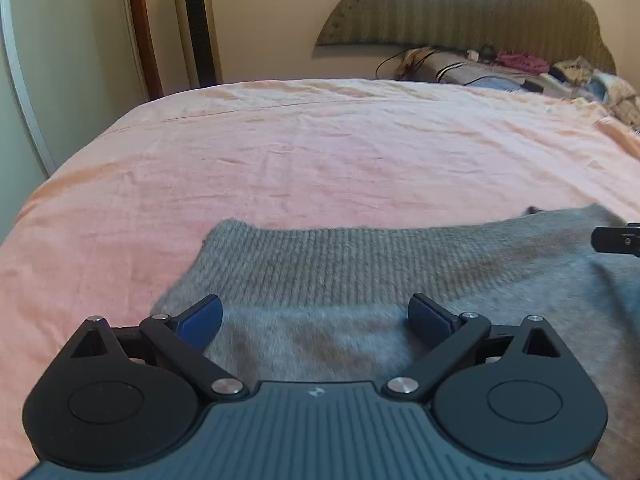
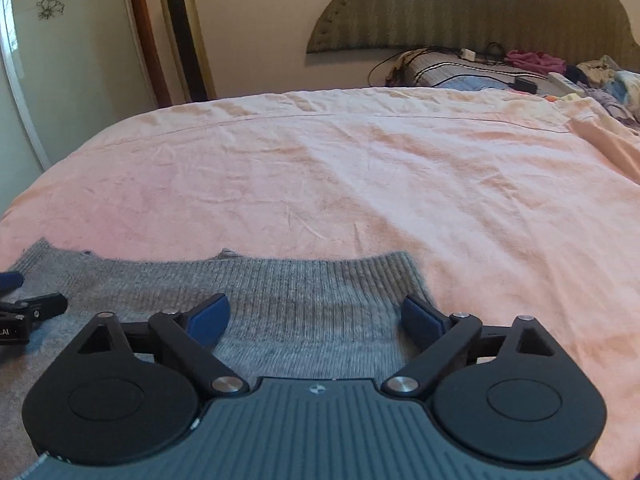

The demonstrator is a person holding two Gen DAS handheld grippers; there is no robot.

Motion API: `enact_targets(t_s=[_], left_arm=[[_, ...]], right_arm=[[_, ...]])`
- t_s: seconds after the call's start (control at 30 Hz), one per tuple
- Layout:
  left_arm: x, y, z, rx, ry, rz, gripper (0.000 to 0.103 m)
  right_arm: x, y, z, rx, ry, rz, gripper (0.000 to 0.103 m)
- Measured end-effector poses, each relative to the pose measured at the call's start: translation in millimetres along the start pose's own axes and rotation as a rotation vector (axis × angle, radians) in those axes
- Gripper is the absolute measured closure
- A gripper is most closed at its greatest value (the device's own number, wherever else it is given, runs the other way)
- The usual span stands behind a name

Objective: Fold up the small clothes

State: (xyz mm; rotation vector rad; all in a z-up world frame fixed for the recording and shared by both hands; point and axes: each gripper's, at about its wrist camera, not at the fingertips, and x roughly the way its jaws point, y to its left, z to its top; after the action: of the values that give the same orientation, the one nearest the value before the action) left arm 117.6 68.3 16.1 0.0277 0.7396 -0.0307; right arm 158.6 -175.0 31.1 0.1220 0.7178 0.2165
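A grey knitted garment (image 1: pixel 360 264) lies flat on the pink bed cover (image 1: pixel 280 160), its ribbed band along the far edge. My left gripper (image 1: pixel 316 320) hangs over the garment's left part with its jaws wide open and nothing between its blue pads (image 1: pixel 200 320). In the right wrist view the same grey garment (image 2: pixel 280 280) ends at its right corner, and my right gripper (image 2: pixel 316 318) stands open above it, pads clear of the knit. Part of the right gripper (image 1: pixel 616 238) shows at the right edge of the left wrist view; the left gripper (image 2: pixel 28 312) shows at the left edge of the right wrist view.
The pink bed cover (image 2: pixel 360 180) stretches far ahead. A padded headboard (image 1: pixel 460 8) stands at the back, with a pile of clothes, cables and a pillow (image 1: pixel 520 68) below it. A tall tower fan (image 1: pixel 198 24) and a wardrobe door (image 1: pixel 60 40) stand at the left.
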Motion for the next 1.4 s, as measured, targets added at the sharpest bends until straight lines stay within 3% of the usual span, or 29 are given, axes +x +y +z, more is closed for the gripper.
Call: enact_targets(t_s=[0.07,0.13,0.17,0.23,0.33,0.43,0.5,0.53,0.6,0.7,0.8,0.87,0.97,1.07,1.23,1.33,1.4], left_arm=[[-12,1,-12,-0.017,0.001,-0.054,0.003],[-7,1,-26,0.012,-0.004,-0.036,0.0],[-6,6,-31,0.005,-0.032,-0.05,0.0],[-4,10,-26,-0.006,-0.022,-0.025,0.0],[-8,13,-22,-0.018,0.005,0.01,0.0],[-33,14,-27,-0.047,-0.006,-0.048,0.0],[-27,8,-41,-0.006,0.021,-0.027,0.0],[-27,8,-50,-0.002,-0.041,-0.027,0.0],[-30,10,-49,-0.011,-0.031,-0.031,0.0],[-53,15,-49,-0.043,-0.012,-0.007,0.0],[-94,33,-76,-0.165,-0.024,-0.067,0.0],[-116,48,-100,-0.251,-0.022,-0.065,0.0],[-150,74,-143,-0.463,-0.054,-0.064,0.0],[-164,89,-162,-0.617,-0.026,-0.141,0.0],[-142,100,-159,-0.826,-0.003,-0.35,0.0],[-126,106,-154,-0.987,-0.005,-0.378,0.0],[-121,109,-151,-1.056,-0.001,-0.36,0.004]], right_arm=[[-16,7,-12,-0.017,-0.015,0.059,0.0],[-9,15,-30,-0.105,0.049,0.015,0.0],[-8,19,-42,-0.202,0.008,-0.009,0.0],[-9,13,-38,-0.164,0.005,0.008,0.0],[-14,14,-35,-0.169,0.018,-0.038,0.0],[-41,28,-39,-0.161,-0.004,-0.037,0.001],[-42,34,-50,-0.191,-0.001,0.003,0.0],[-32,33,-58,-0.213,0.037,-0.017,0.0],[-35,27,-60,-0.197,0.008,0.004,0.0],[-56,26,-52,-0.154,0.039,-0.052,0.0],[-98,12,-64,-0.064,0.005,0.003,0.0],[-125,-5,-84,0.016,0.001,-0.008,0.0],[-157,-33,-118,0.16,0.032,-0.052,0.0],[-181,-49,-146,0.301,0.029,-0.022,0.0],[-164,-34,-141,0.357,0.048,0.093,0.0],[-141,-28,-126,0.385,0.028,0.132,0.001],[-132,-33,-118,0.423,0.029,0.156,0.025]])
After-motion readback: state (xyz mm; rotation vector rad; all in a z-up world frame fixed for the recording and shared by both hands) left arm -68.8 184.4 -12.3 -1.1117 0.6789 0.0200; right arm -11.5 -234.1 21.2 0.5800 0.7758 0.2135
